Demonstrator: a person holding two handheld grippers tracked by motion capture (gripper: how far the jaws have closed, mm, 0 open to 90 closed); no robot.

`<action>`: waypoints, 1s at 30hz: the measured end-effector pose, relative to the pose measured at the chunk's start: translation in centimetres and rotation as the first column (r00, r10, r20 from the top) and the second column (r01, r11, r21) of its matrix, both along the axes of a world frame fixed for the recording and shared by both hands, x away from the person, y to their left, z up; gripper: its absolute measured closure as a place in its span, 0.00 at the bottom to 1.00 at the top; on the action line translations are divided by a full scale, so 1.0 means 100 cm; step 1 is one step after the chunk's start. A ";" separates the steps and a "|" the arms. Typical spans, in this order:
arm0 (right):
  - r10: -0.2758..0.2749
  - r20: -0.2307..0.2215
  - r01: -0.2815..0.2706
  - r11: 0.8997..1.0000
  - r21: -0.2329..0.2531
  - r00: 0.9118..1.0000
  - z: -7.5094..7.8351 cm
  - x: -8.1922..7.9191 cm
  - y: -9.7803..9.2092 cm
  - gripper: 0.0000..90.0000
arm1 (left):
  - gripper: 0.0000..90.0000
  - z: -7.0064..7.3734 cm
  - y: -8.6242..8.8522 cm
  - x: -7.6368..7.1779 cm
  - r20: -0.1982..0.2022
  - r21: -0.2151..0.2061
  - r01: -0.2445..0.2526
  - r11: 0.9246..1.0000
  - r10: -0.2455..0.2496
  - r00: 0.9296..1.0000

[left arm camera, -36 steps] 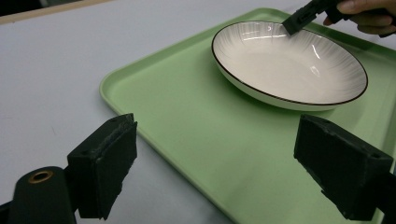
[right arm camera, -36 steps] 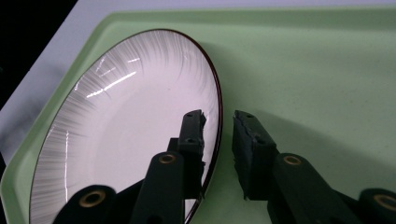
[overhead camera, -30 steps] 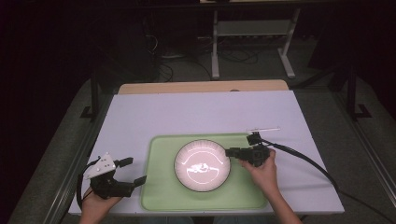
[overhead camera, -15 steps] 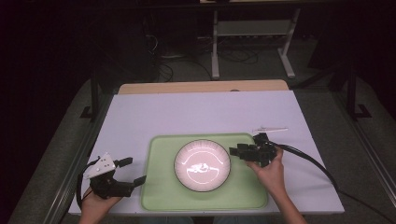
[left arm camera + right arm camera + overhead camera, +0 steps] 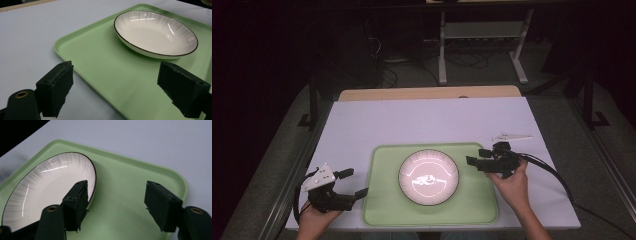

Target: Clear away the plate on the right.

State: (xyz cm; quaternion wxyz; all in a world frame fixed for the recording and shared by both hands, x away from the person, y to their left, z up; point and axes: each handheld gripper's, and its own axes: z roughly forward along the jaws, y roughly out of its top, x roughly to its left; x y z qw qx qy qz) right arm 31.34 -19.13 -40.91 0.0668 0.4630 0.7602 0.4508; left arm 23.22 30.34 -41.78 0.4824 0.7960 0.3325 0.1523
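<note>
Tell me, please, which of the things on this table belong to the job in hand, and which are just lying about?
In the job:
white plate, on the tray
green tray, under the plate
right gripper, open, above the tray beside the plate's rim
left gripper, open, at the tray's left edge

Lying about:
small pale utensil, on the table beyond the right gripper

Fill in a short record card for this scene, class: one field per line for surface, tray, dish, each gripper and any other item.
surface: white table
tray: green tray, flat on the table
dish: white bowl with dark rim, empty, on the tray
left gripper: open, at the tray's left edge
right gripper: open, over the tray beside the bowl's right rim
other item: small pale utensil on the table past the right gripper
</note>
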 end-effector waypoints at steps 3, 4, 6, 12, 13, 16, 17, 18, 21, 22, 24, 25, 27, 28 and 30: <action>-0.003 0.018 0.003 1.000 -0.005 1.000 0.002 -0.002 -0.007 0.33 | 0.15 0.000 0.000 0.000 0.000 -0.002 0.000 1.000 0.000 1.000; -0.010 0.013 0.010 1.000 0.005 1.000 0.003 -0.002 -0.010 0.32 | 0.15 0.000 0.000 0.000 0.000 -0.001 0.000 1.000 0.000 1.000; -0.014 -0.003 0.014 0.999 0.037 1.000 0.004 -0.003 -0.017 0.31 | 0.15 0.000 0.000 0.000 -0.001 0.003 0.001 1.000 -0.001 1.000; -0.045 0.035 0.044 0.999 0.022 0.998 0.011 -0.009 -0.036 0.29 | 0.15 0.000 -0.001 0.000 -0.001 0.003 0.006 1.000 -0.006 1.000; -0.052 0.040 0.050 0.998 0.028 0.998 0.012 -0.010 -0.039 0.28 | 0.15 0.000 -0.001 0.000 -0.001 0.002 0.007 1.000 -0.007 1.000; -0.068 0.061 0.066 0.997 0.025 0.996 0.014 -0.014 -0.049 0.27 | 0.15 0.000 -0.002 0.000 -0.002 0.004 0.006 1.000 -0.006 1.000; -0.072 0.067 0.071 0.997 0.021 0.995 0.015 -0.015 -0.052 0.27 | 0.15 0.000 -0.002 0.000 -0.002 0.003 0.005 1.000 -0.005 1.000; -0.077 0.070 0.077 0.997 0.014 0.995 0.015 -0.017 -0.055 0.27 | 0.15 0.000 -0.002 0.000 -0.003 0.003 0.004 1.000 -0.004 1.000; -0.096 0.082 0.097 0.995 -0.013 0.992 0.014 -0.022 -0.063 0.26 | 0.15 -0.001 -0.002 0.001 -0.005 0.002 0.004 1.000 -0.004 1.000; -0.100 0.088 0.101 0.995 -0.015 0.991 0.014 -0.023 -0.066 0.26 | 0.15 -0.001 -0.002 0.001 -0.005 0.003 0.004 1.000 -0.004 1.000; -0.108 0.093 0.110 0.994 -0.015 0.990 0.013 -0.026 -0.071 0.25 | 0.15 -0.001 -0.003 0.001 -0.005 0.005 0.006 1.000 -0.006 1.000; -0.111 0.093 0.113 0.994 -0.013 0.989 0.012 -0.027 -0.074 0.25 | 0.15 -0.001 -0.003 0.001 -0.005 0.006 0.005 1.000 -0.005 1.000; -0.116 0.100 0.118 0.993 -0.019 0.988 0.011 -0.030 -0.078 0.24 | 0.15 -0.001 -0.003 0.000 -0.004 0.006 0.005 1.000 -0.005 1.000; -0.119 0.102 0.122 0.992 -0.022 0.988 0.011 -0.031 -0.080 0.24 | 0.15 -0.001 -0.003 0.000 -0.004 0.005 0.005 1.000 -0.005 1.000; -0.119 0.117 0.124 0.992 -0.031 0.986 0.010 -0.034 -0.082 0.24 | 0.15 -0.001 -0.003 0.000 -0.004 0.005 0.005 1.000 -0.005 1.000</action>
